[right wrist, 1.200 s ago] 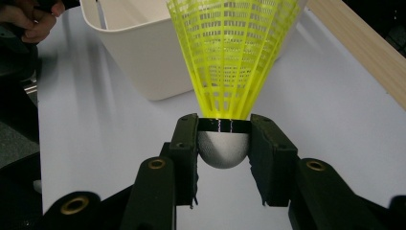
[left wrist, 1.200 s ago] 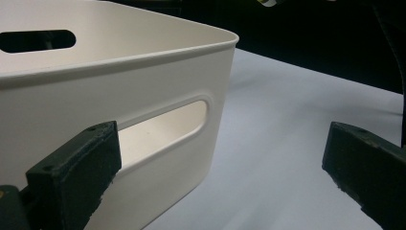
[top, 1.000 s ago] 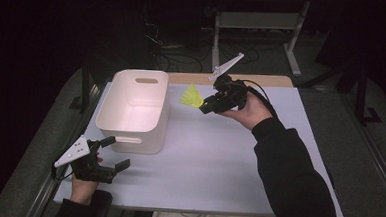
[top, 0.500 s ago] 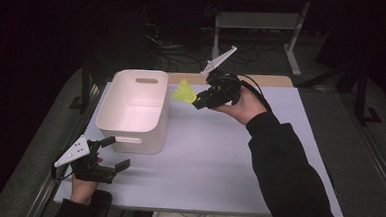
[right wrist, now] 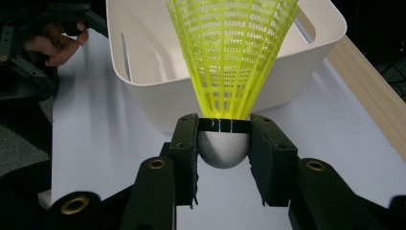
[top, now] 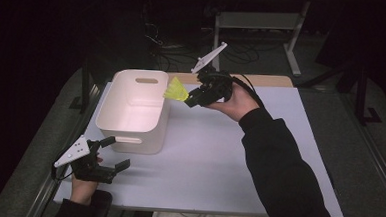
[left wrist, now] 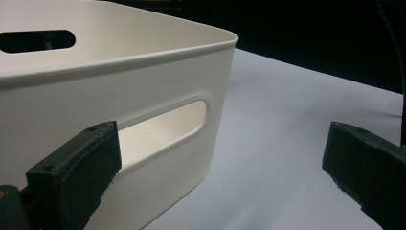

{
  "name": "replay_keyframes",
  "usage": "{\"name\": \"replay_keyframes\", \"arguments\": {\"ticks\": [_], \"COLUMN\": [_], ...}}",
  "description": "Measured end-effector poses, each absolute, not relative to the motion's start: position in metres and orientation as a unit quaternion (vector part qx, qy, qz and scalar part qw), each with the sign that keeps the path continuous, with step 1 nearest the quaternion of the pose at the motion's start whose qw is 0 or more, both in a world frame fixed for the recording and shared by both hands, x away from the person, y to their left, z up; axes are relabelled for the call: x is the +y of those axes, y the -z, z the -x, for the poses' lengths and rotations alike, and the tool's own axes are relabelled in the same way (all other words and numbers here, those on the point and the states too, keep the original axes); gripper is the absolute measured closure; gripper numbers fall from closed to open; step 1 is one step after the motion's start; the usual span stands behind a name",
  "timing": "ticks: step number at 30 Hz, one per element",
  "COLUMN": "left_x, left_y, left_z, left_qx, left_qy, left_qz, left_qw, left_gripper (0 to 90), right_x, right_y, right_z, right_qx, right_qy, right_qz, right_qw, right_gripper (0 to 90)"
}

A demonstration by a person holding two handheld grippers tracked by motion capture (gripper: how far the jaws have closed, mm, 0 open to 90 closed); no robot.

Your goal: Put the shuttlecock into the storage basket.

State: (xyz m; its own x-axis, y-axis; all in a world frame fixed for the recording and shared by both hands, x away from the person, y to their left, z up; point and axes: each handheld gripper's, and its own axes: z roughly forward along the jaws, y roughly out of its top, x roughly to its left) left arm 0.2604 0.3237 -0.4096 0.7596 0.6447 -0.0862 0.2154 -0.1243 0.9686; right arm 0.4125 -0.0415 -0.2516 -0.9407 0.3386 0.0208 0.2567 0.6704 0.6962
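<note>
The left gripper (top: pixel 109 160) rests at the near left corner of the white bench (top: pixel 213 159), fingers (left wrist: pixel 79 165) spread wide and grasping nothing; in the left gripper view they frame the near wall and slotted handle of the cream rectangular plastic bin (left wrist: pixel 110 91). The bin (top: pixel 130 120) stands on the left half of the bench, and what can be seen of its inside looks empty. Farther back, the right gripper (top: pixel 189 99) is held above the bench just beside the bin's far right corner, fingers (right wrist: pixel 184 153) clenched on the yellow plastic-skirt shuttlecock (right wrist: pixel 230 72) at its rounded grey-white cap, directly below the dark band where the skirt begins. In the high view the shuttlecock (top: pixel 176 90) points skirt-first toward the bin and is at or just over the rim; it is clear of the bench. Handling assessment: the item appears very light, so grip force can stay low. The cap is the only firm, compact part and is the correct place to take hold, as at present. The lattice skirt is thin, springy and easily deformed; do not pinch it. The domed cap offers little flat contact, so it may pivot or slip between the fingers if the grip loosens. On release the item is likely to bounce or roll on its cone, so release it low inside the bin.
</note>
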Motion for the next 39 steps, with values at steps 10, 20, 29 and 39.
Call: {"name": "replay_keyframes", "arguments": {"ticks": [10,20,29,39], "left_x": [0.324,0.324,0.324,0.324], "left_y": [0.41,0.41,0.41,0.41], "left_z": [-0.26,-0.26,-0.26,-0.26], "left_qx": [0.295,0.295,0.295,0.294], "left_qy": [-0.181,-0.181,-0.181,-0.181], "left_qz": [-0.728,-0.728,-0.728,-0.728], "left_qw": [0.591,0.592,0.592,0.592], "left_gripper": [0.0,0.0,0.0,0.0], "right_x": [-0.029,-0.018,-0.011,0.001], "right_y": [0.248,0.248,0.25,0.248], "right_z": [-0.413,-0.416,-0.419,-0.42], "right_qx": [0.916,0.917,0.918,0.919], "right_qy": [-0.367,-0.368,-0.369,-0.368], "right_qz": [-0.15,-0.142,-0.139,-0.133], "right_qw": [0.057,0.056,0.051,0.05], "right_gripper": [63.3,63.3,63.3,63.3]}}
